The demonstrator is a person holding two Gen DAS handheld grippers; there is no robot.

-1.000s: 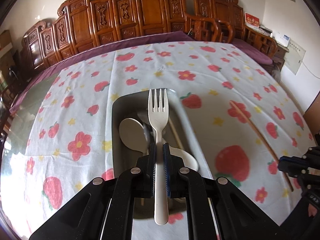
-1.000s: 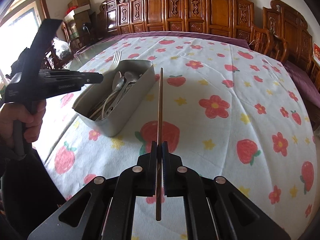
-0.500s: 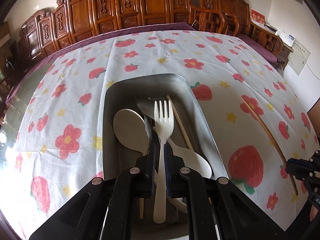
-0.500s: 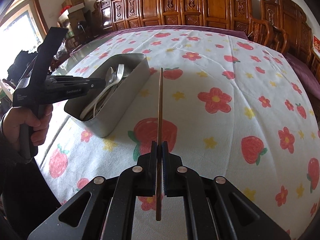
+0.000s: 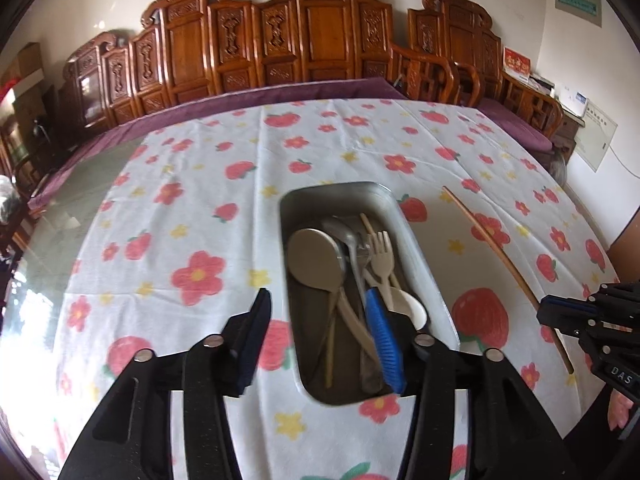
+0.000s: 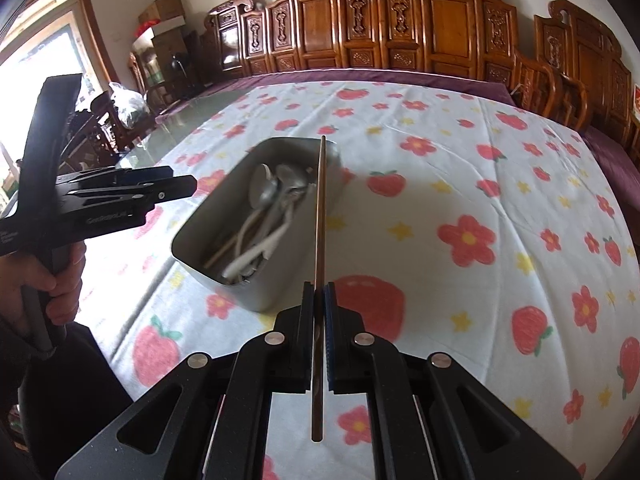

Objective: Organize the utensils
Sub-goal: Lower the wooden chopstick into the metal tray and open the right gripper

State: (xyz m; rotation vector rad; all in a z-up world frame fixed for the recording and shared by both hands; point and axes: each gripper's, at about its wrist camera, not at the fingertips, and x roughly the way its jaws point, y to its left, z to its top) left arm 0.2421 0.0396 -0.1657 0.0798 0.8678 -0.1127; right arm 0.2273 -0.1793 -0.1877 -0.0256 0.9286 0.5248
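left gripper [image 5: 320, 340] above the near end of the metal tray [image 5: 416, 248], jaws opening with nothing between them. inside lie a pale fork [image 5: 381, 258], spoons [image 5: 316, 260] and a chopstick. right gripper [image 6: 319, 312] clamped on a brown chopstick [image 6: 320, 216] beside the tray – bare strawberry-print tablecloth [image 6: 460, 208] all around, carved wooden chairs [image 6: 400, 20] behind.

floral tablecloth [image 5: 192, 216], carved wooden chairs [image 6: 440, 32]
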